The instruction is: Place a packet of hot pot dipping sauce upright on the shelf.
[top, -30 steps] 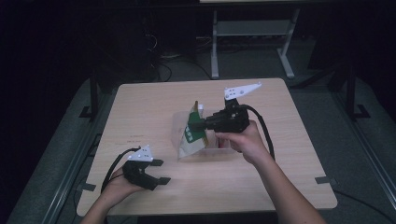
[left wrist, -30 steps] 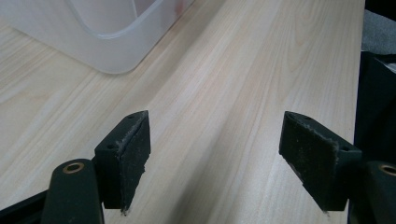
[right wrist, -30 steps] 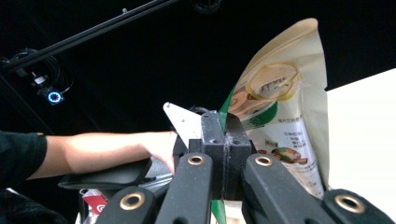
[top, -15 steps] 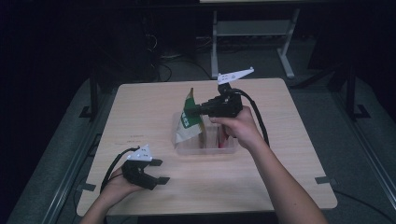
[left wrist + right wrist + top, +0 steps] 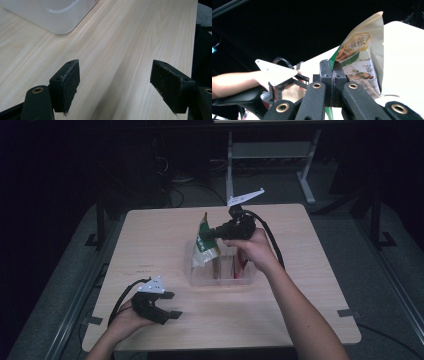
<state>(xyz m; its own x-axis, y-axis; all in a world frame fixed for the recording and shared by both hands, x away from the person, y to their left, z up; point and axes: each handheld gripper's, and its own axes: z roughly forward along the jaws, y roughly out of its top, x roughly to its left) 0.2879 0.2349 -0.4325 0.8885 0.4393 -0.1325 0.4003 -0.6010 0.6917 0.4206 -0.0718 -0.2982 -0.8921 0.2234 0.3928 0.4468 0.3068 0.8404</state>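
The snack bag [image 5: 205, 245] hung above the left end of the clear plastic bin [image 5: 220, 270], clamped at its edge between the closed jaws of the right gripper [image 5: 216, 230]. The left gripper [image 5: 170, 305] rested near the front left of the table [image 5: 150, 235], jaws wide apart and empty.

Dim room, pale wooden table [image 5: 150, 235], grey floor [image 5: 395, 265], white metal stand [image 5: 270, 155] behind
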